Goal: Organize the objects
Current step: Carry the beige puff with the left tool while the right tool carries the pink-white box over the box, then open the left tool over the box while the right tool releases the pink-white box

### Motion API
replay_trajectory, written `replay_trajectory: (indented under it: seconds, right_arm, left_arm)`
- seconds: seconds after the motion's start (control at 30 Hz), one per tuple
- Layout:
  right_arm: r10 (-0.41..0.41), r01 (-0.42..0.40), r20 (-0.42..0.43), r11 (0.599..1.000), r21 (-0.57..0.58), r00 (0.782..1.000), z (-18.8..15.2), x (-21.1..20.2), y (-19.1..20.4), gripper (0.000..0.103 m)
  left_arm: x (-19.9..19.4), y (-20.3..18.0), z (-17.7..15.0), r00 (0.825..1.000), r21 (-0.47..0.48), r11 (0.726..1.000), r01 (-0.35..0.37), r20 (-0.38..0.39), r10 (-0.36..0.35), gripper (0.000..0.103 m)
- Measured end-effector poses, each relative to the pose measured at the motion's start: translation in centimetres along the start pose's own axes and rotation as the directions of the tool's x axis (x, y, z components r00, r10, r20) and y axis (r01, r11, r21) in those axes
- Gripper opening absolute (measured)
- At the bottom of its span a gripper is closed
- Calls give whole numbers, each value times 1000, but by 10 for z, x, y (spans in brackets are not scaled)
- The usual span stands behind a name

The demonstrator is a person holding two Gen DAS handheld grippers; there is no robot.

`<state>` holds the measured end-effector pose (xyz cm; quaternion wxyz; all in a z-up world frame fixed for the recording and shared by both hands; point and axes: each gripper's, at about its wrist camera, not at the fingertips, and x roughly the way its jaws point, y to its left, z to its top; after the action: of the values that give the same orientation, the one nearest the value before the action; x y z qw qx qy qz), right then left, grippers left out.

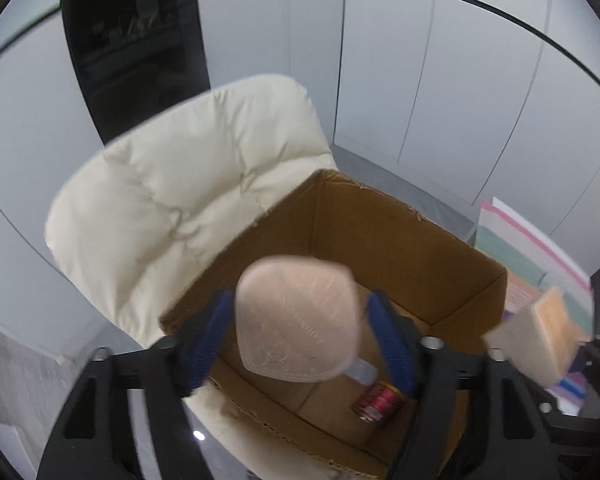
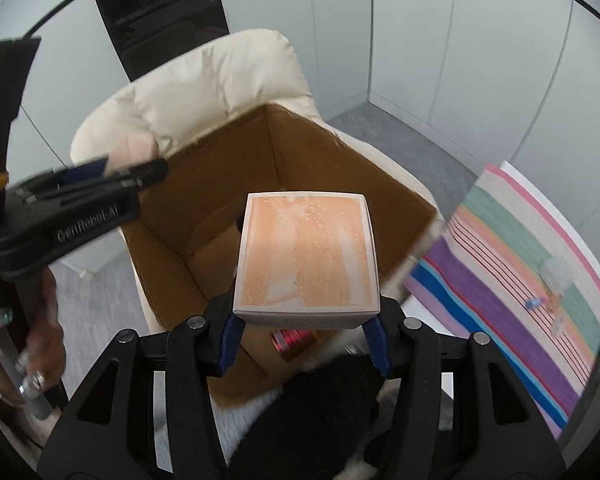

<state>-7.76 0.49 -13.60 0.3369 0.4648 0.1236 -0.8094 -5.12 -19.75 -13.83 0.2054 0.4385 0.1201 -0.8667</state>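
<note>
Right gripper [image 2: 305, 330] clamps orange-faced box [image 2: 307, 256] over open cardboard carton [image 2: 352, 172] on cream chair [image 2: 204, 80]; left gripper [image 2: 132, 168] at carton's left rim.

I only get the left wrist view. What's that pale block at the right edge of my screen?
Observer: A square box with an orange top, clamped in the right tool.
Operator: Anything lying on that striped cloth?
Observer: Yes, a small clear item lies on the striped cloth; I can't tell what it is.
Operator: And who holds my tool?
Observer: A person's hand, wearing a ring, grips the handle of the left tool.
</note>
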Motion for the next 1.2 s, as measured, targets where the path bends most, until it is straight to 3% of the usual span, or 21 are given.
replay_trajectory:
  seconds: [0.03, 0.07, 0.13, 0.27, 0.43, 0.83, 1.2]
  right_arm:
    - [27, -27, 12, 1000, -2, 1000, 3, 3, 0, 59]
    - [42, -42, 10, 999, 0, 999, 7, 8, 0, 77]
    - [39, -39, 6, 999, 9, 999, 11, 13, 0, 98]
    - [41, -42, 7, 999, 33, 999, 13, 23, 0, 99]
    - [34, -32, -20, 998, 57, 999, 10, 32, -3, 99]
    - [4, -3, -18, 999, 46, 1000, 7, 25, -2, 99]
    - [-52, 53, -11, 994, 94, 999, 0, 2, -10, 99]
  left_arm:
    - [3, 4, 0, 1000, -22, 1000, 18, -17, -18, 96]
    - [5, 10, 0, 999, -54, 998, 37, -29, -39, 98]
    - [6, 18, -1, 997, -92, 994, 64, -35, -68, 98]
    - [10, 25, -2, 995, -127, 989, 82, -52, -89, 98]
    - [12, 19, -4, 994, -96, 993, 74, -74, -81, 98]
    - [3, 6, -5, 999, -14, 1000, 24, -44, -24, 98]
    - [-32, -5, -16, 999, 78, 997, -18, 41, 14, 98]
